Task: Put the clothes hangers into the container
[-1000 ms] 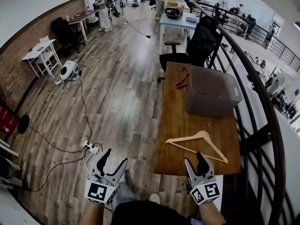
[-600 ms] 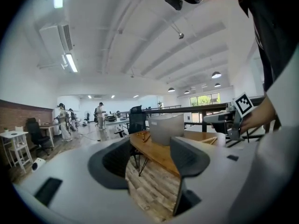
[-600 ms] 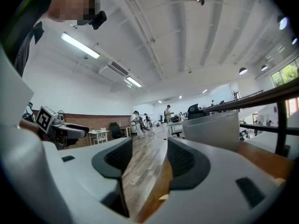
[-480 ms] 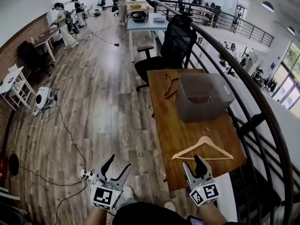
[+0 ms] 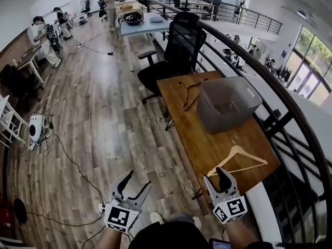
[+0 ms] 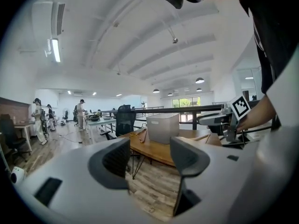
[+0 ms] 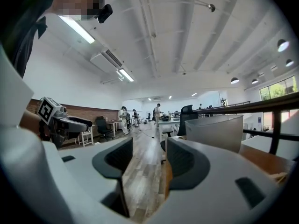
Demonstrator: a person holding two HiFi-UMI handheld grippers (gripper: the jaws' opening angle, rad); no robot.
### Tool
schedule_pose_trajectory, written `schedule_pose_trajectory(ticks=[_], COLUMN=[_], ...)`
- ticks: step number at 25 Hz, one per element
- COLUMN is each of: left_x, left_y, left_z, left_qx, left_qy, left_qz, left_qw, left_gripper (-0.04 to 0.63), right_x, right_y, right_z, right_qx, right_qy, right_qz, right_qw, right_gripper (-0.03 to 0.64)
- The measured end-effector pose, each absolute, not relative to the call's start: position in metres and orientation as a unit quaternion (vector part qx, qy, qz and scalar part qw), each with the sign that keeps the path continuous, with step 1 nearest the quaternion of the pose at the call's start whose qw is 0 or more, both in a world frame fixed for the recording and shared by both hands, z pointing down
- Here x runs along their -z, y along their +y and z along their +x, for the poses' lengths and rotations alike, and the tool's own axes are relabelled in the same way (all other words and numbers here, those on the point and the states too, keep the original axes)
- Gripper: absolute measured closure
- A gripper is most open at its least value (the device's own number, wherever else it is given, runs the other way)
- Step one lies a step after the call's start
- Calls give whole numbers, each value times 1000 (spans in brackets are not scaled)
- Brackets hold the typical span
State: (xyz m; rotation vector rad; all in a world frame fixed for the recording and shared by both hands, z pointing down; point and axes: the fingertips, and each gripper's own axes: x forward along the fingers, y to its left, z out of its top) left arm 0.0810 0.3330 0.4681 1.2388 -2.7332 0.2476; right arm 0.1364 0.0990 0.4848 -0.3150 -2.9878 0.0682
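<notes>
A pale wooden hanger (image 5: 239, 160) lies flat on the near end of the brown table (image 5: 197, 139). Beyond it stands the grey container (image 5: 228, 104), seen also from the left gripper view (image 6: 162, 127) and the right gripper view (image 7: 215, 130). A dark brown hanger (image 5: 189, 92) lies left of the container (image 6: 140, 134). My right gripper (image 5: 216, 179) is open and empty at the table's near corner, just short of the pale hanger (image 7: 148, 160). My left gripper (image 5: 136, 183) is open and empty over the floor, left of the table (image 6: 149, 155).
A black office chair (image 5: 179, 51) stands at the table's far end. A black railing (image 5: 270, 87) runs along the table's right side. Cables and a power strip (image 5: 101, 209) lie on the wooden floor. People stand far back by a white table (image 5: 137, 19).
The head view has swung, so the table now runs diagonally at the right. Both grippers stay open and empty; the right one has come close to the pale hanger's near end.
</notes>
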Motion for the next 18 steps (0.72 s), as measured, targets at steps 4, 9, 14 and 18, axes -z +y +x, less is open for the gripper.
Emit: schedule_pose_trajectory(ticks=[4, 9, 14, 18], left_x=[-480, -480, -480, -467], left_y=[342, 340, 326, 324], left_z=[61, 28, -14, -50], left_qx=[-82, -72, -71, -77], left_qy=[-899, -887, -874, -873], left_qz=[423, 448, 473, 476], left_qw=[83, 85, 85, 79], left_gripper=[321, 321, 321, 321], right_x=[-483, -487, -497, -486], right_y=[106, 114, 95, 91], right_z=[130, 117, 75, 34], right_qx=[-19, -6, -26, -46], right_qy=[-994, -994, -997, -997], right_qz=[-86, -75, -34, -20], right_qw=[71, 76, 71, 58], right_gripper=[385, 380, 385, 397])
